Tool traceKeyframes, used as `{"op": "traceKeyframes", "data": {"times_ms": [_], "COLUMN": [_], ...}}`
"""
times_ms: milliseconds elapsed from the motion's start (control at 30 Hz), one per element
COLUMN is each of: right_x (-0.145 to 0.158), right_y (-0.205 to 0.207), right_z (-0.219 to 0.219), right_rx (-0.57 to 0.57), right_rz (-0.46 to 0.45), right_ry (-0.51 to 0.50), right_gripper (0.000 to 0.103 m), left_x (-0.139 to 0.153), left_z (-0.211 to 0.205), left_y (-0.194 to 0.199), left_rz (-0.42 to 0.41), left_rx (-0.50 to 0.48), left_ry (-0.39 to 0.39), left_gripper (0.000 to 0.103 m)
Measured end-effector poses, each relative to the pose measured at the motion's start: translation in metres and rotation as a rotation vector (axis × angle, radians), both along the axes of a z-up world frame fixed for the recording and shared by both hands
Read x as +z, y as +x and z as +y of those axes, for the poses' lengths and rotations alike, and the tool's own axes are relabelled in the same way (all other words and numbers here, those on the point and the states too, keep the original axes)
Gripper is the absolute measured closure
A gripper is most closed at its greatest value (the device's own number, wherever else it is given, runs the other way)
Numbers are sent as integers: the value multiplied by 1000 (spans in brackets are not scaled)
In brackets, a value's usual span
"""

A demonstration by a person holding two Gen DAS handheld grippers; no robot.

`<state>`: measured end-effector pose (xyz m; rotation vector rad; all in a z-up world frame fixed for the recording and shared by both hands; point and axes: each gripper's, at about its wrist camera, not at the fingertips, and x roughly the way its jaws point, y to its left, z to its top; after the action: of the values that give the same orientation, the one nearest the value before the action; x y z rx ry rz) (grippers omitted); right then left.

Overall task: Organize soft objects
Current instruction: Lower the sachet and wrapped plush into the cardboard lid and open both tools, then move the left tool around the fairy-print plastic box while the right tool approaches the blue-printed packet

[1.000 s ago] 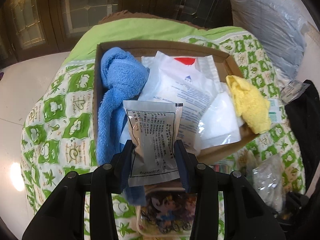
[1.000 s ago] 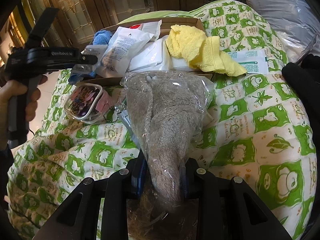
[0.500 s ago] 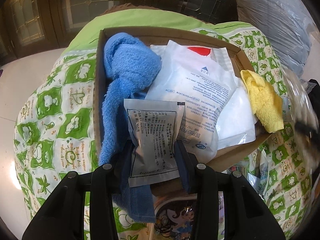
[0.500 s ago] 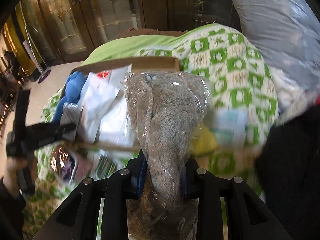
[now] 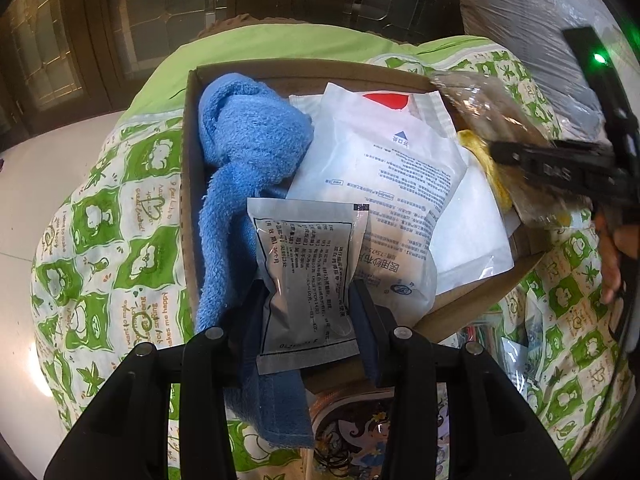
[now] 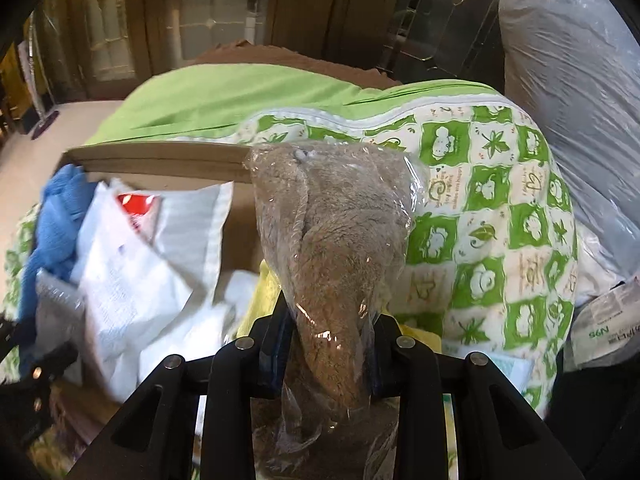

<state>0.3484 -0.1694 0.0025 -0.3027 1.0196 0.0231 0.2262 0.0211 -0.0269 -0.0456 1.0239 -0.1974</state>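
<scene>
My left gripper (image 5: pixel 310 320) is shut on a grey foil packet (image 5: pixel 306 276) and holds it over the near edge of a cardboard box (image 5: pixel 188 184). The box holds a blue towel (image 5: pixel 244 160), white printed pouches (image 5: pixel 384 168) and a yellow cloth (image 5: pixel 486 160). My right gripper (image 6: pixel 330 340) is shut on a brown plush in clear wrap (image 6: pixel 332 236) and holds it above the box's right side (image 6: pixel 160 152). The right gripper also shows in the left wrist view (image 5: pixel 560 164) at the right, blurred, with the plush (image 5: pixel 496 120).
The box sits on a green-and-white quilt (image 5: pixel 116 220) over a bed. A cartoon-print pouch (image 5: pixel 352 432) lies below the box. A large grey plastic bag (image 6: pixel 572 80) stands at the back right. An N95 packet (image 6: pixel 604 328) lies at the right.
My right gripper has lifted the wrapped plush and carried it forward over the box's right side. My left gripper has moved the grey packet closer over the box.
</scene>
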Motion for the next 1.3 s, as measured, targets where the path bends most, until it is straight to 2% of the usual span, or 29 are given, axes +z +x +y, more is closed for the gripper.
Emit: {"op": "traceKeyframes", "data": {"times_ms": [167, 267, 500, 633, 733, 933, 1133, 1233, 1300], "right_x": [-15, -17, -8, 1, 12, 37, 37, 27, 17], "right_y": [11, 12, -10, -29, -48, -97, -144, -168, -181], "right_z": [25, 25, 12, 5, -4, -33, -68, -82, -86], "right_rx": [63, 73, 122, 143, 149, 112, 29, -19, -28], "right_rz": [7, -9, -98, -147, -189, -234, -197, -158, -126], "right_ry": [-124, -129, -36, -18, 8, 108, 235, 296, 320], "right_gripper": [60, 57, 37, 33, 25, 21, 18, 17, 17], "left_x": [1, 3, 9, 16, 23, 32, 33, 31, 26], "left_z": [-2, -2, 0, 3, 6, 14, 18, 19, 21], "left_y": [0, -3, -13, -23, -33, -61, -89, -103, -113], "left_rz": [-8, -15, -34, -57, -73, -95, -101, -102, -98], "left_rx": [2, 7, 20, 33, 42, 65, 94, 116, 129], "left_ry": [-9, -23, -27, -41, -60, -92, -118, -142, -149], "left_gripper": [60, 55, 49, 42, 41, 41, 41, 40, 37]}}
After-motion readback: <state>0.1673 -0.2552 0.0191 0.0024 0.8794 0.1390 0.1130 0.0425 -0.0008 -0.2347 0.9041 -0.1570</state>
